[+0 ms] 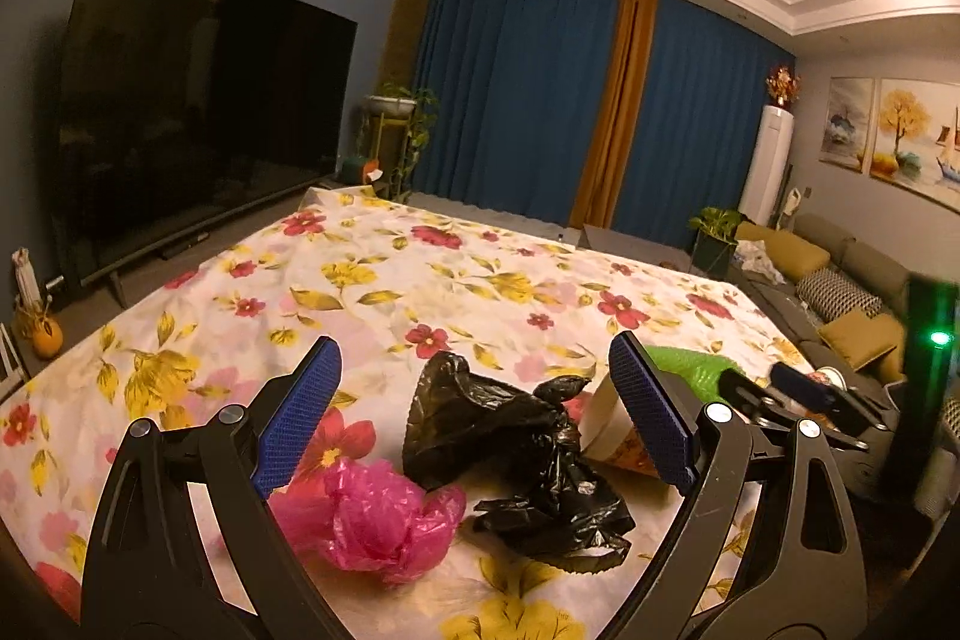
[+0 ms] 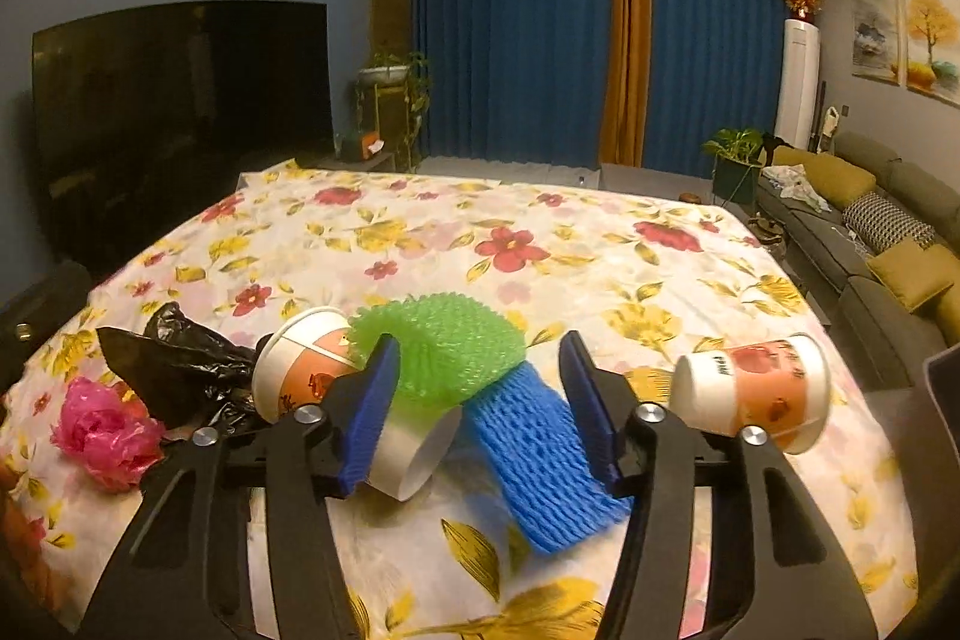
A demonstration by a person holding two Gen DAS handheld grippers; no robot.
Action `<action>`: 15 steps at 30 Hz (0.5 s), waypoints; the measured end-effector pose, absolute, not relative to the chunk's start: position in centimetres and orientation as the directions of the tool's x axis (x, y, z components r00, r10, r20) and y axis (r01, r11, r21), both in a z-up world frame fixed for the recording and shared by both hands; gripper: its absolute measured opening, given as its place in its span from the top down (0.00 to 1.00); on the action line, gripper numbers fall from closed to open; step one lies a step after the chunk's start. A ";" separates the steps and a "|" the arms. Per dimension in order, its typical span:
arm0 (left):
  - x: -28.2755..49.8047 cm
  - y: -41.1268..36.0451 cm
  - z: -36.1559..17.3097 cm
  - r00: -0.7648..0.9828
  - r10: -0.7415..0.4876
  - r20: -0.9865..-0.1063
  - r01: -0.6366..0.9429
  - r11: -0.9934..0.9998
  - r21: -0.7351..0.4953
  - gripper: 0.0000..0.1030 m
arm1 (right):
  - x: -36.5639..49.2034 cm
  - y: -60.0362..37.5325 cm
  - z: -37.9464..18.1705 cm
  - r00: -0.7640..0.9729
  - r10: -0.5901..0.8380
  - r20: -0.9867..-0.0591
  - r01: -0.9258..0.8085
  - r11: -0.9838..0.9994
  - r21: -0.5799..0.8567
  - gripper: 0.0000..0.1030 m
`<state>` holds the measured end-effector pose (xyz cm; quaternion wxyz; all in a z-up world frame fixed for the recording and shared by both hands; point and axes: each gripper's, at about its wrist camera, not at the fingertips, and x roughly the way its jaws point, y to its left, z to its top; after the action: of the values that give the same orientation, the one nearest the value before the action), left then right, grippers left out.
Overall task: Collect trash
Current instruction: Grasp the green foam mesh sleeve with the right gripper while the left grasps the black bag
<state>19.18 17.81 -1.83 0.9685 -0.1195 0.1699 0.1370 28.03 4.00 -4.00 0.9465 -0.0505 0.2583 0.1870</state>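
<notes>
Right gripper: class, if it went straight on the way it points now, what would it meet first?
Probably the blue foam net, lying between the right gripper's open fingers, with the green foam net just behind. Depth is hard to judge here.

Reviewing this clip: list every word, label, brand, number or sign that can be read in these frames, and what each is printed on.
No text can be read with confidence.
Right-hand orange-and-white paper cup lying on its side: dark lettering on its white band, too blurred and turned to read.
Left-hand orange-and-white paper cup lying beside the crumpled black plastic bag: red printed pattern only, no legible words.
Framed paintings on the wall: no lettering visible.
</notes>
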 end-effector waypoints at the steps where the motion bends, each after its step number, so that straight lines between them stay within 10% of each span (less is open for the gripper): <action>1: 19.2 17.8 -1.9 0.904 0.220 -0.367 -0.302 0.935 -0.184 0.13 | 28.2 4.1 -4.1 0.793 0.328 -0.514 -0.381 0.924 0.001 0.57; 6: 19.1 16.8 -2.5 0.905 0.180 -0.386 -0.258 0.953 -0.159 0.13 | 28.7 4.1 -4.6 0.775 0.342 -0.532 -0.396 0.918 0.013 0.83; 15: 18.8 16.7 -2.9 0.902 0.187 -0.390 -0.258 0.957 -0.136 0.14 | 27.4 1.4 -3.0 0.807 0.358 -0.470 -0.372 0.926 0.067 0.92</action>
<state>18.83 16.73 -2.90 0.9707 -0.0924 0.1900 0.1146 27.40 1.44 -3.04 0.9503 -0.0139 0.2446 0.1919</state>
